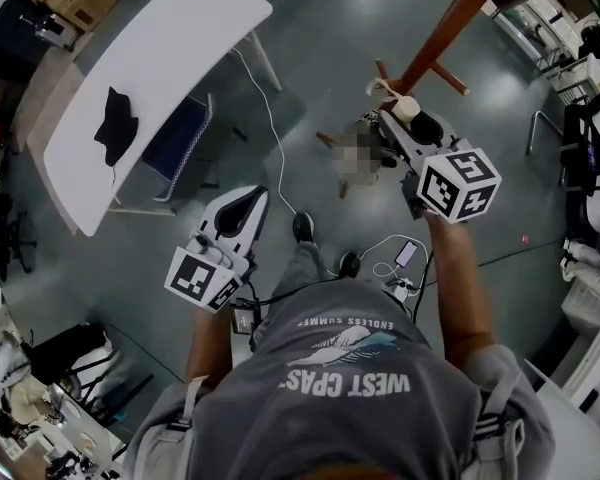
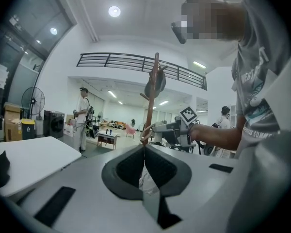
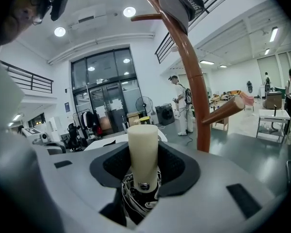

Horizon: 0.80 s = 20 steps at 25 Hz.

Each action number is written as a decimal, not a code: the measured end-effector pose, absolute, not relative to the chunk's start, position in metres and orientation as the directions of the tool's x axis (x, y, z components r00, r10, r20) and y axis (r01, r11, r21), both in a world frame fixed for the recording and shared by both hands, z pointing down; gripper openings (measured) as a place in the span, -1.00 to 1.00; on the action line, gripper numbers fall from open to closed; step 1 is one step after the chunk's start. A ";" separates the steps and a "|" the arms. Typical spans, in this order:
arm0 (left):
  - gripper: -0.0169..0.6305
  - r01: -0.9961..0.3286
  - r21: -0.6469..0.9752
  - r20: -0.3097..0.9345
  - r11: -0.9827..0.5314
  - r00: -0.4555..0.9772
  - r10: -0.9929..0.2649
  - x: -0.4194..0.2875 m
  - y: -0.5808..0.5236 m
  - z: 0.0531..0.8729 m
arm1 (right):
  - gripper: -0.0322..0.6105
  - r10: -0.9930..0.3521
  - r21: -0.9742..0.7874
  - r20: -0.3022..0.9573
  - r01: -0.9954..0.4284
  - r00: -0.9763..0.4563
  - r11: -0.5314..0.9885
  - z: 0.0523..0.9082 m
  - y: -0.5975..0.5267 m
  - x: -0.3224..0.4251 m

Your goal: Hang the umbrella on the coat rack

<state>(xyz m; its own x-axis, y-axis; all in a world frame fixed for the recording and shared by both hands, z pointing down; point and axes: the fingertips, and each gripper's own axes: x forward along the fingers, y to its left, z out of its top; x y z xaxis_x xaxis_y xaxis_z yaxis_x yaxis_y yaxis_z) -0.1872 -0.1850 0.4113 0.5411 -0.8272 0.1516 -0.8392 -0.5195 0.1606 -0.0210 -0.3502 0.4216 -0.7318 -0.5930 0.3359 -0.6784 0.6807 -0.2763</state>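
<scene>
Clamping the folded umbrella (image 3: 141, 188) in the right gripper (image 3: 143, 164), beside the coat rack (image 3: 191, 81), not yet hung; holding the left gripper (image 2: 144, 152) closed, empty. Probably risking slippage off the smooth, upward-angled wooden peg (image 3: 228, 109), given the straight, glossy cream cylindrical handle (image 3: 143, 147) and limp patterned fabric.

The coat rack (image 1: 445, 30) runs off the head view's upper edge, its top unseen. Low in the right gripper view, most of the umbrella (image 3: 143, 149) lies hidden between the right gripper's (image 3: 144, 161) jaws.
</scene>
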 end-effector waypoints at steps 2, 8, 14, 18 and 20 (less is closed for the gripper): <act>-0.88 -0.838 0.167 0.154 -0.519 0.543 -0.826 -0.192 -0.186 0.415 | -0.36 -0.597 -0.284 0.344 -0.687 -0.724 0.669 0.428 -0.355 -0.023; -0.88 -0.833 0.184 0.166 -0.522 0.550 -0.818 -0.200 -0.187 0.424 | -0.36 -0.620 -0.282 0.375 -0.722 -0.689 0.632 0.447 -0.369 -0.020; -0.88 -0.824 0.193 0.167 -0.532 0.562 -0.810 -0.201 -0.194 0.430 | -0.36 -0.641 -0.294 0.394 -0.751 -0.658 0.591 0.461 -0.380 -0.008; -0.88 -0.815 0.200 0.172 -0.544 0.576 -0.799 -0.197 -0.199 0.430 | -0.36 -0.655 -0.303 0.418 -0.776 -0.630 0.553 0.473 -0.381 0.008; -0.88 -0.814 0.197 0.169 -0.547 0.577 -0.799 -0.198 -0.203 0.429 | -0.36 -0.661 -0.306 0.423 -0.784 -0.620 0.540 0.478 -0.386 0.012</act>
